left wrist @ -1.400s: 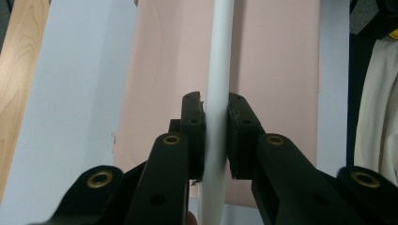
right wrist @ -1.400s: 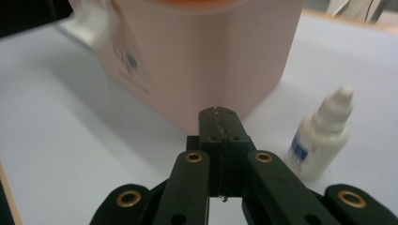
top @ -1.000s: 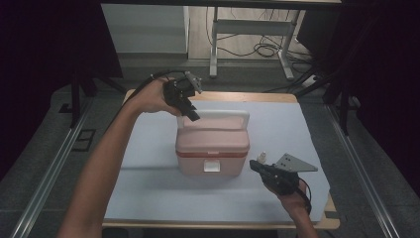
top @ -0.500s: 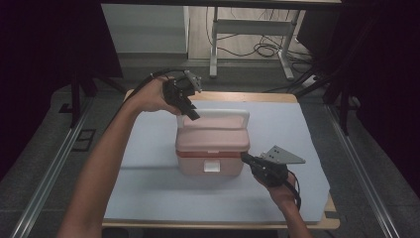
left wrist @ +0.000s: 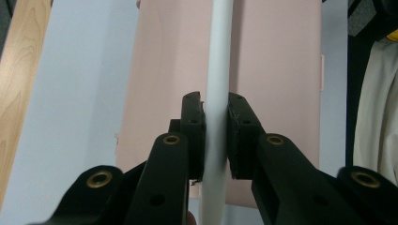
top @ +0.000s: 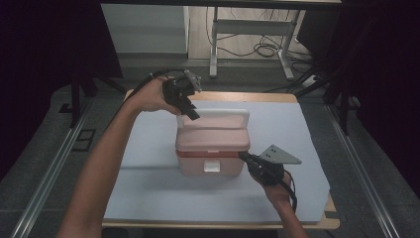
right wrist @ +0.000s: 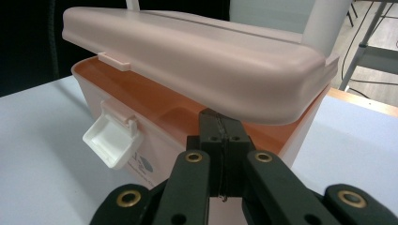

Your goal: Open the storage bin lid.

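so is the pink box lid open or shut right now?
Partly open. The lid is lifted off the base, showing an orange gap; the white latch hangs undone. Left gripper clamps the white handle.

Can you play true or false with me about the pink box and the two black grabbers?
1. The left gripper is pinching the box's white handle. True.
2. The pink lid is shut tight on the box. False: its front is lifted, with a gap showing underneath.
3. The white latch hangs open at the front. True.
4. The right gripper is wide open. False: its jaws are closed together at the box's rim, under the lid.
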Demonstrator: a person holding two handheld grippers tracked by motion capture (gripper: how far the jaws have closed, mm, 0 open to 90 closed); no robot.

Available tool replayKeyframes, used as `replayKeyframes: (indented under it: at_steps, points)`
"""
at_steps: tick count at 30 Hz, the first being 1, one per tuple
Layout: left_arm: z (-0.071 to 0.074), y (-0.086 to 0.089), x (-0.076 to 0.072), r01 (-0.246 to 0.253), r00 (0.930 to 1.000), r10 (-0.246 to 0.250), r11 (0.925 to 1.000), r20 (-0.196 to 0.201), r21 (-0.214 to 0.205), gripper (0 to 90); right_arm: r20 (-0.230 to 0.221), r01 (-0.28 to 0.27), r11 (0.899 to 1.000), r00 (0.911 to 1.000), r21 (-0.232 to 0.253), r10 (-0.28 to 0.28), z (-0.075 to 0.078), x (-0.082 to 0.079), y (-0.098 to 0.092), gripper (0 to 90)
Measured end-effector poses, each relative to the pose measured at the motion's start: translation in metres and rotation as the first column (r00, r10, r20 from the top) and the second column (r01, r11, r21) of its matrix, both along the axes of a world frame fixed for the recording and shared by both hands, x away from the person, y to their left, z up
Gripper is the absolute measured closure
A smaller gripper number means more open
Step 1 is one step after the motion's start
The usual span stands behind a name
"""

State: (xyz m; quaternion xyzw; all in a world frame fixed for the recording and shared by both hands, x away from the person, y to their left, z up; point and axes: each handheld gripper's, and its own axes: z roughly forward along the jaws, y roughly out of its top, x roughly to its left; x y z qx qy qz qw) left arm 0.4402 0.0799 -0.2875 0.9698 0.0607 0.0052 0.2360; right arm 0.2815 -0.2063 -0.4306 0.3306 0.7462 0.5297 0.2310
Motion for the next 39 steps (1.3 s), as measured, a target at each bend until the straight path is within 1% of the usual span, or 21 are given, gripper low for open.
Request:
replayKeyframes:
  at_steps: [4, 8, 11, 12, 16, 17, 18, 19, 23, 26, 28, 30, 31, 32, 34, 37, 39]
  points:
    - [0.000, 0.001, 0.000, 0.000, 1.0000, 0.000, 1.0000, 0.004, -0.004, 79.3, 0.002, 0.002, 1.000, 1.0000, 0.001, -0.002, 0.000, 0.000, 0.000, 89.9]
    - [0.000, 0.002, -0.001, -0.014, 0.9995, 0.014, 0.9998, 0.027, -0.015, 77.5, 0.008, 0.004, 1.000, 1.0000, -0.001, -0.004, 0.000, 0.000, 0.000, 89.8]
    - [0.004, 0.005, -0.002, -0.031, 0.9980, 0.034, 0.9981, 0.053, -0.053, 71.7, 0.006, 0.004, 1.000, 1.0000, -0.001, -0.004, 0.000, 0.000, 0.000, 89.8]
    - [0.007, 0.007, -0.002, -0.036, 0.9967, 0.041, 0.9971, 0.071, -0.067, 68.9, 0.004, 0.004, 1.000, 1.0000, 0.000, -0.004, -0.001, 0.000, 0.000, 89.8]
    - [0.013, 0.015, -0.006, -0.079, 0.9916, 0.086, 0.9937, 0.096, -0.080, 60.7, -0.004, 0.003, 1.000, 1.0000, 0.007, -0.003, -0.003, 0.001, -0.001, 89.9]
    - [0.015, 0.017, -0.007, -0.083, 0.9911, 0.091, 0.9933, 0.097, -0.080, 59.4, -0.005, 0.003, 1.000, 1.0000, 0.007, -0.003, -0.003, 0.001, -0.001, 89.9]
    - [0.016, 0.020, -0.008, -0.087, 0.9903, 0.097, 0.9918, 0.100, -0.094, 58.6, -0.005, 0.002, 1.000, 1.0000, 0.007, -0.002, -0.003, 0.001, -0.001, 89.9]
    - [0.016, 0.022, -0.009, -0.090, 0.9903, 0.100, 0.9911, 0.097, -0.098, 58.0, -0.005, 0.003, 1.000, 1.0000, 0.009, -0.003, -0.004, 0.001, -0.001, 89.9]
    - [0.016, 0.034, -0.013, -0.119, 0.9876, 0.128, 0.9882, 0.091, -0.097, 54.1, -0.006, 0.002, 1.000, 1.0000, 0.005, -0.002, -0.004, 0.001, -0.001, 89.9]
    - [0.015, 0.042, -0.017, -0.141, 0.9848, 0.151, 0.9833, 0.086, -0.115, 51.6, -0.011, 0.002, 1.000, 0.9999, 0.003, -0.002, -0.003, 0.001, -0.002, 89.8]
    - [0.015, 0.050, -0.021, -0.150, 0.9824, 0.162, 0.9807, 0.093, -0.126, 48.9, -0.011, 0.002, 1.000, 0.9999, 0.001, -0.002, -0.003, 0.001, -0.003, 89.9]
    - [0.015, 0.055, -0.025, -0.157, 0.9808, 0.172, 0.9767, 0.092, -0.146, 46.1, -0.010, 0.003, 1.000, 0.9999, -0.001, -0.003, -0.003, 0.001, -0.003, 89.8]
    - [0.014, 0.059, -0.027, -0.168, 0.9781, 0.184, 0.9734, 0.097, -0.156, 44.2, -0.010, 0.003, 1.000, 0.9999, 0.000, -0.003, -0.003, 0.001, -0.003, 89.8]
    - [0.014, 0.062, -0.028, -0.171, 0.9762, 0.189, 0.9729, 0.107, -0.156, 43.2, -0.011, 0.004, 1.000, 0.9999, 0.000, -0.004, -0.004, 0.001, -0.003, 89.9]
    - [0.011, 0.069, -0.031, -0.179, 0.9747, 0.197, 0.9703, 0.105, -0.163, 42.3, -0.014, 0.005, 1.000, 0.9999, 0.012, -0.005, -0.004, 0.000, -0.004, 89.8]
    - [0.007, 0.078, -0.034, -0.200, 0.9707, 0.219, 0.9639, 0.099, -0.176, 41.7, -0.015, 0.005, 1.000, 0.9999, 0.013, -0.005, -0.004, 0.000, -0.004, 89.8]
    - [0.004, 0.085, -0.037, -0.213, 0.9662, 0.237, 0.9564, 0.102, -0.200, 41.4, -0.014, 0.006, 1.000, 0.9999, 0.010, -0.006, -0.004, 0.000, -0.004, 89.8]
